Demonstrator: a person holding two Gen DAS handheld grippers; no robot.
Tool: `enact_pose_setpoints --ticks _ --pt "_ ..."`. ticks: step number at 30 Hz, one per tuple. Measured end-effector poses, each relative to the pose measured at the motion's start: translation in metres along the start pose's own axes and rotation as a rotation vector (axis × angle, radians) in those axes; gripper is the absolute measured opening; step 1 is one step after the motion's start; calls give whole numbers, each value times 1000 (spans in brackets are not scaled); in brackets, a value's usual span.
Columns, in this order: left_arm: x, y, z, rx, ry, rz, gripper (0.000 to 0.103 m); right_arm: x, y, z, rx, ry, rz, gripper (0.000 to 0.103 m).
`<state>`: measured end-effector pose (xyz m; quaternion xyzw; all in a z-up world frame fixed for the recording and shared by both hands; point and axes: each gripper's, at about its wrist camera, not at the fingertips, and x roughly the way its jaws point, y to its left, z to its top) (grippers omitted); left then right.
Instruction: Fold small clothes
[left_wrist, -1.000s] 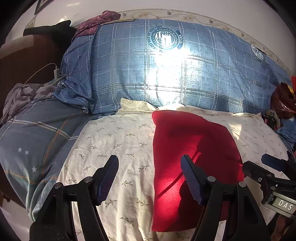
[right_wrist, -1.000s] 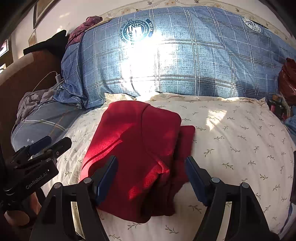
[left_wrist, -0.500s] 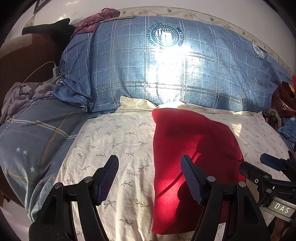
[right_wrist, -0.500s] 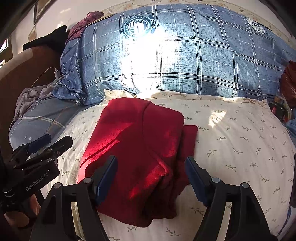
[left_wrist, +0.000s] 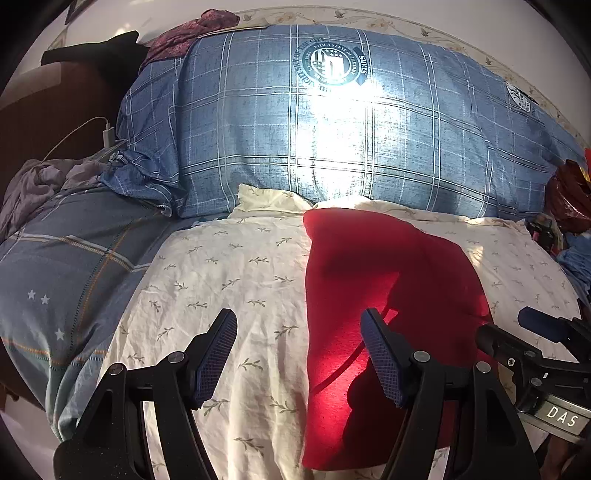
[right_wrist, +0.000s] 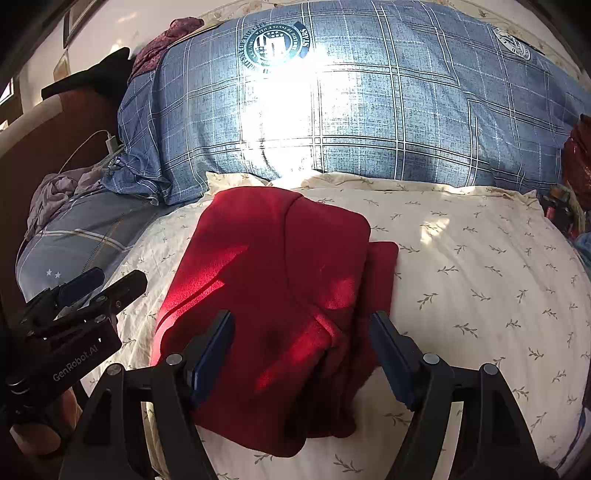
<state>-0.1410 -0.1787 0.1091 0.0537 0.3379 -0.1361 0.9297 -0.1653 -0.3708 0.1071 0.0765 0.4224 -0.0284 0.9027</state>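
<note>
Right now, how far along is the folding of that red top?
The red top already lies folded into a compact stack on the cream sheet. Neither the left gripper nor the right gripper holds anything; both are open. One layer pokes out on the right and could be tidied.

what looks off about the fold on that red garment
The red garment is not squared up: in the right wrist view a narrow strip sticks out past its right edge, and the near right corner is bunched and rumpled rather than flat on the cream sheet.
</note>
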Motion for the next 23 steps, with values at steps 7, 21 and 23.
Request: enact_pose_setpoints --ticks 7,21,23 --pt "3 0 0 -4 6 1 69 2 1 0 -1 8 7 77" --pt "10 6 0 -28 14 -36 68 10 6 -1 -10 26 20 77" --pt "15 13 1 -33 24 -32 69 12 1 1 -11 23 18 77"
